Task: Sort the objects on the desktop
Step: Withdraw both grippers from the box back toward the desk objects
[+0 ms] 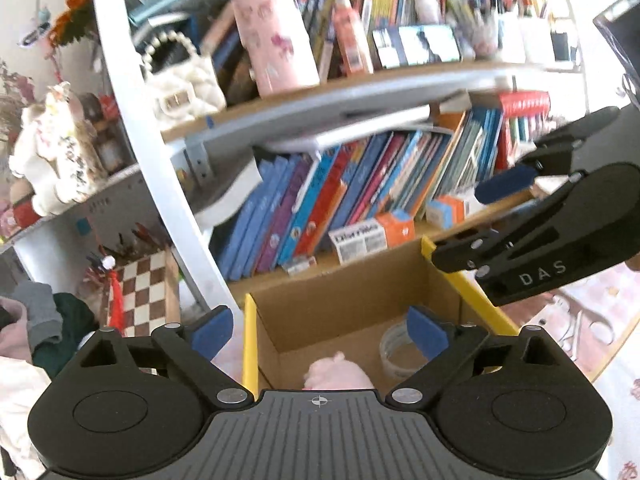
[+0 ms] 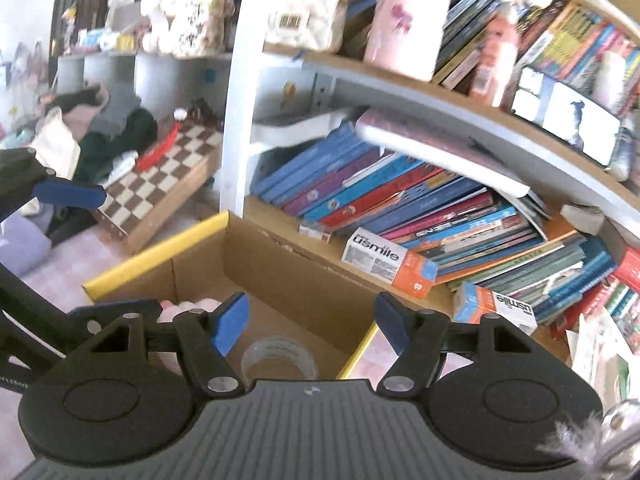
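cardboard box (image 1: 344, 312): open-topped, yellow-edged, set against bookshelf (image 1: 360, 92) foot | tape roll (image 2: 280, 354): lying flat on box floor, hole facing up, near right wall | pink plush (image 1: 338, 374): on box floor toward left | left gripper (image 1: 318, 330): apart, empty, above box | right gripper (image 2: 312, 320): apart, empty, over tape roll

Box (image 1: 360, 312) is showing plain matt brown cardboard, with smooth yellow edges. Tape roll (image 2: 280, 356) inside is looking clear, glossy plastic; pink toy (image 1: 336, 374) beside it is looking soft and fluffy. Left gripper (image 1: 320, 330) and right gripper (image 2: 312, 322) are showing matt black plastic with dull blue pads (image 2: 232, 322) and small shiny metal pins. Books (image 1: 360, 184) are showing glossy paper covers. Chessboard (image 2: 160, 184) is looking like varnished wood.
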Tool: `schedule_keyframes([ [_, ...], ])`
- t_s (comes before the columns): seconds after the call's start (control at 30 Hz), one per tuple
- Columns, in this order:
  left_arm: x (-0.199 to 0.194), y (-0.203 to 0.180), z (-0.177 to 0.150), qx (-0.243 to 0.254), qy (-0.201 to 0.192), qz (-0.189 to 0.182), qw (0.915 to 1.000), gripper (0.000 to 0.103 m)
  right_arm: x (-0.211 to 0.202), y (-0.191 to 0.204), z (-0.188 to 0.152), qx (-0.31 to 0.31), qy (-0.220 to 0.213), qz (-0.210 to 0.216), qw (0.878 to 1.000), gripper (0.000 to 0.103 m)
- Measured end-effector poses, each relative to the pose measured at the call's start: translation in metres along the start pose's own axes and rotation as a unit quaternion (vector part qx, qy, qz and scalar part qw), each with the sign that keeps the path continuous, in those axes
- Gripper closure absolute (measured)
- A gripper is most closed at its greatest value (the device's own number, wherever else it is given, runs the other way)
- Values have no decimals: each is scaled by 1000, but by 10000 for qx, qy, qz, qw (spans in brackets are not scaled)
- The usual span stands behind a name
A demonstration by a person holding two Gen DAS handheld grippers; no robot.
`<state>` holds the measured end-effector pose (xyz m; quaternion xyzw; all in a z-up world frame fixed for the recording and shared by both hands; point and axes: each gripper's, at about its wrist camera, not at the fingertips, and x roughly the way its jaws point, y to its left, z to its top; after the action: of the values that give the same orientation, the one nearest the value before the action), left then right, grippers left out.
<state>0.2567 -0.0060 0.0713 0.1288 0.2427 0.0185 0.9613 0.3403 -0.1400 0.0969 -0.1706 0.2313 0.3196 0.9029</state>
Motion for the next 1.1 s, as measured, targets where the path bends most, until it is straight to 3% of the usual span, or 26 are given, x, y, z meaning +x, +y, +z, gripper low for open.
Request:
schedule_keyframes([
  [0.23,-39,3,-5,-93,-288,-98,9995,7,-42,15,-8,140,-88,-168,9997,32],
  [0.53,-84,7,-31,-9,-333,-241,9992,6,-79,43,-35,416,40,-365,9985,30],
  [1.1,-127,2,-105,-58,219,-373,9990,6,-116,102,-98,651,606,-395,9952,25],
])
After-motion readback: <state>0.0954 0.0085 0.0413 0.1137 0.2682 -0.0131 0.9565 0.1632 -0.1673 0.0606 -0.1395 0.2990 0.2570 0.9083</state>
